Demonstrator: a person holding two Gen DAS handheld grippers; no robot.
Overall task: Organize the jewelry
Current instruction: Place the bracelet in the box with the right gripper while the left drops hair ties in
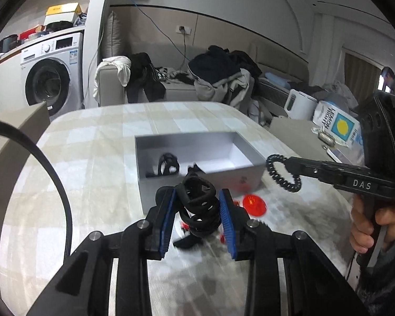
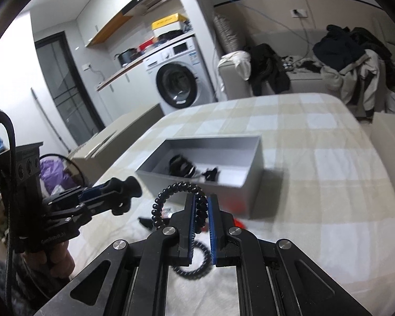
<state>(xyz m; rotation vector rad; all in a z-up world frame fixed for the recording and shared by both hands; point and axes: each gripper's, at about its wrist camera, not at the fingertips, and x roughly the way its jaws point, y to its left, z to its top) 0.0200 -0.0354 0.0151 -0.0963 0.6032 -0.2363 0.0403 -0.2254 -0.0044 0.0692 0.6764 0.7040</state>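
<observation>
A grey open box (image 1: 234, 169) (image 2: 246, 168) sits on the checked tablecloth with black hair accessories (image 1: 167, 164) (image 2: 183, 167) inside. My left gripper (image 1: 197, 200) is shut on a black hair claw clip (image 1: 197, 202), held just in front of the box; it also shows in the right wrist view (image 2: 123, 187). My right gripper (image 2: 201, 205) is shut on a black spiral hair tie (image 2: 171, 194), held right of the box (image 1: 283, 171). A second spiral tie (image 2: 197, 266) lies on the cloth below my right gripper.
A red round piece (image 1: 254, 204) and small red and black bits (image 2: 237, 222) lie on the cloth by the box's near side. A lemon carton (image 1: 338, 126) and white kettle (image 1: 299, 104) stand at the right. A sofa with clothes (image 1: 218, 79) is behind.
</observation>
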